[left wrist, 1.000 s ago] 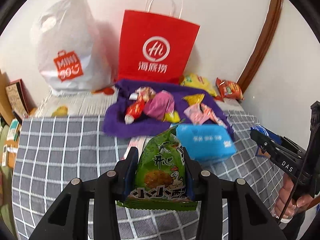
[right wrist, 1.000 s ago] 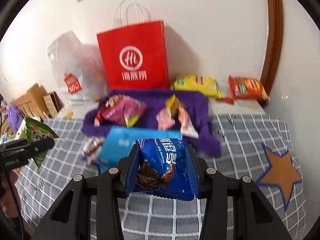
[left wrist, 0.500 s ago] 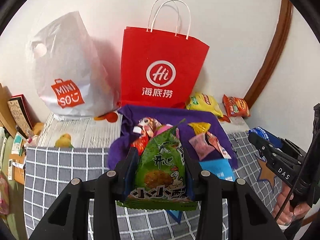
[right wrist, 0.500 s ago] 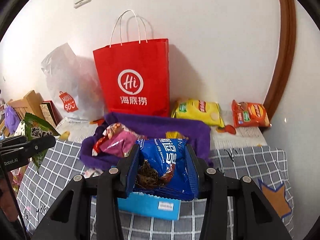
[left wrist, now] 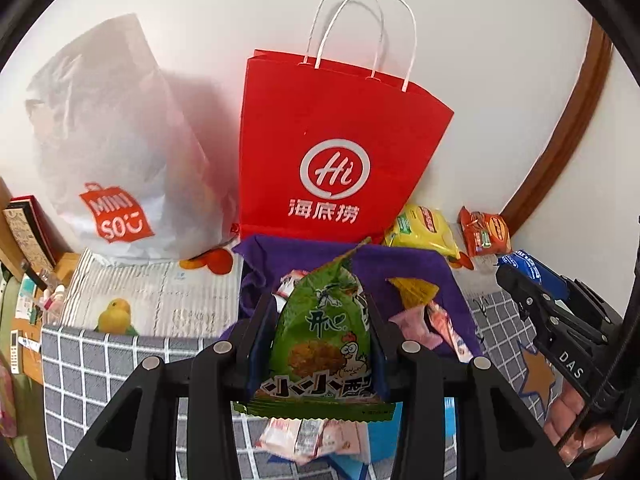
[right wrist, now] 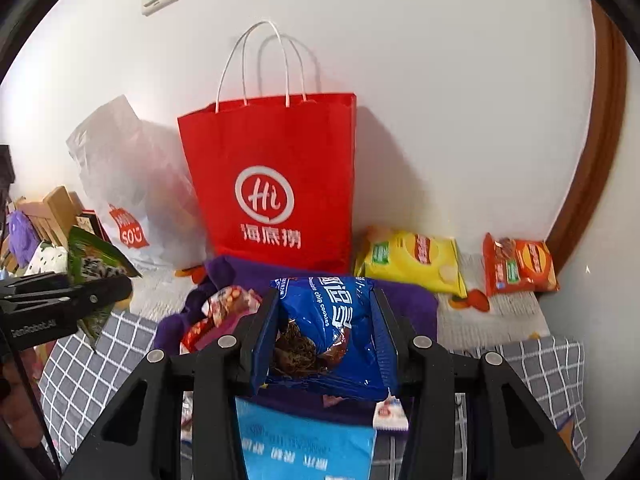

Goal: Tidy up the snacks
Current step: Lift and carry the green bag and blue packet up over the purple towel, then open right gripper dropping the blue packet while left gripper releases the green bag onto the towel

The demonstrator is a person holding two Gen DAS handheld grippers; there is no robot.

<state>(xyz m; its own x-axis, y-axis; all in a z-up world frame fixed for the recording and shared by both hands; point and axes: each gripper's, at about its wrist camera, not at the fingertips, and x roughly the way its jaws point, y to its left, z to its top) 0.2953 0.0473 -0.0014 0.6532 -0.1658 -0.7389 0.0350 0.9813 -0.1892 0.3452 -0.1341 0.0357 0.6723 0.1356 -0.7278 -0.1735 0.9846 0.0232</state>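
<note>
Both grippers have been raised toward the red bag [left wrist: 340, 160]. The left gripper [left wrist: 320, 344] is clamped on the green pack [left wrist: 320, 332], the right gripper [right wrist: 324, 340] on the blue pack [right wrist: 332, 328]. Each pack should be carried over the bag's mouth before release.

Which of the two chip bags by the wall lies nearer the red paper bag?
The yellow chip bag, right beside the red paper bag; the orange chip bag lies farther right.

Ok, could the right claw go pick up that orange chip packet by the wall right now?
Probably not yet. The right claw is shut on the blue cookie bag, so it has no free grip. The orange chip packet itself lies uncovered beside the yellow chip bag.
</note>
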